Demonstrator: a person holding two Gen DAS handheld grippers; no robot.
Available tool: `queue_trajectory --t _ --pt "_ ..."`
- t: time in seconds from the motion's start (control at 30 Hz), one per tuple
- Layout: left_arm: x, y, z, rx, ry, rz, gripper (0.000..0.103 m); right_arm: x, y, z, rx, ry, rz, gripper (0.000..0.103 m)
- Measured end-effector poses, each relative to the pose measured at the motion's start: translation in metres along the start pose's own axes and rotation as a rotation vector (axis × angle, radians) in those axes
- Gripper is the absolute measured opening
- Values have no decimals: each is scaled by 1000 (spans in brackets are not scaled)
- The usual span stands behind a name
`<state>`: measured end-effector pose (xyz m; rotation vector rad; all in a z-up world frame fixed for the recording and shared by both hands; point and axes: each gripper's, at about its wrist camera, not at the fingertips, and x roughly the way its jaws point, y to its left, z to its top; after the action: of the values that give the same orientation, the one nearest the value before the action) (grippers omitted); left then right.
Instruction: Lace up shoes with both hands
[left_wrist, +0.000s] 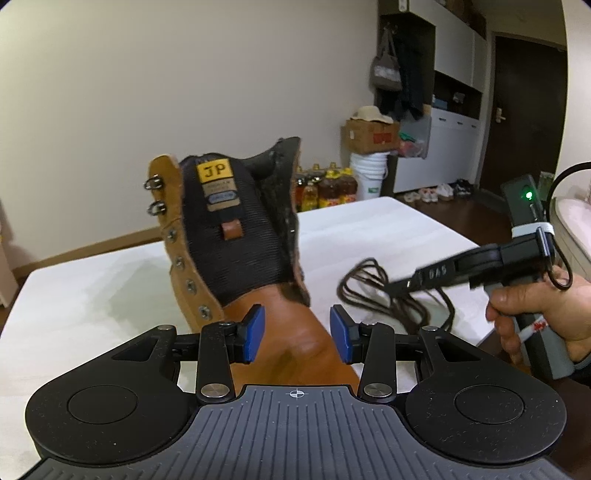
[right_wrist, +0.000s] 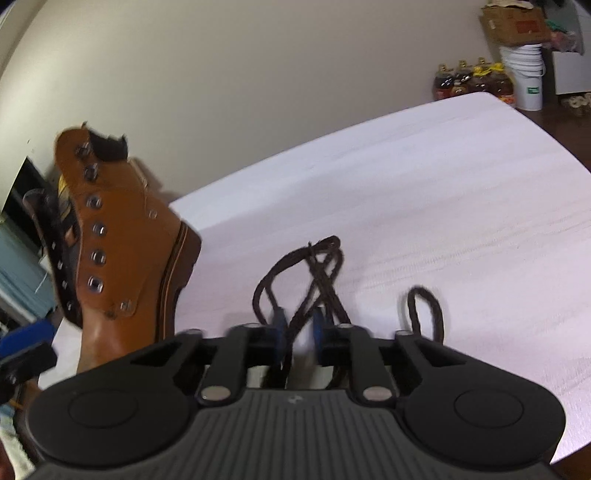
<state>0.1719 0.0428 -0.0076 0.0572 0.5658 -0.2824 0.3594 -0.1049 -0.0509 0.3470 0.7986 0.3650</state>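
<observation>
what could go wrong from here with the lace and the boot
1. The right gripper has pinched the dark shoelace mid-bundle, where several loops cross, so lifting may drag up a tangle and no free tip for the eyelets.
2. The left gripper straddles the tan boot's toe with its blue pads apparently apart from the leather; the boot already leans and could tip or slide on the white table if the lace tugs.

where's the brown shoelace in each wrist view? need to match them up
Left wrist view: shoelace is right of centre, a tangle on the white table, just right of the boot's toe, with the right tongs reaching into it.
Right wrist view: shoelace is at centre, strands running between the right tongs' blue pads.
Shared landmark: the tan boot, left of the lace in both.
</observation>
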Motion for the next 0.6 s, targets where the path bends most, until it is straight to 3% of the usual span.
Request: queue_trajectory --t 0.1,0.17,0.23,0.3,0.37,0.47,0.6 --pt "2 5 -3 -14 11 6 43 -14 24 10 -113 -137 30 4" --pt "4 8 -6 -26 17 5 43 -20 43 11 -210 -176 67 4" --pt "5 9 -7 -34 23 3 43 -18 64 6 -334 -121 132 5" --pt "6 10 -8 -36 26 4 43 -5 82 -11 -452 29 155 15" --pt "6 10 -8 -33 25 3 43 -5 80 -18 -453 41 141 16" --pt "5 9 -7 -27 22 -2 43 -12 55 -12 -341 3 89 18" --pt "4 7 -7 -27 17 -3 43 0 23 7 -220 -20 -87 21"
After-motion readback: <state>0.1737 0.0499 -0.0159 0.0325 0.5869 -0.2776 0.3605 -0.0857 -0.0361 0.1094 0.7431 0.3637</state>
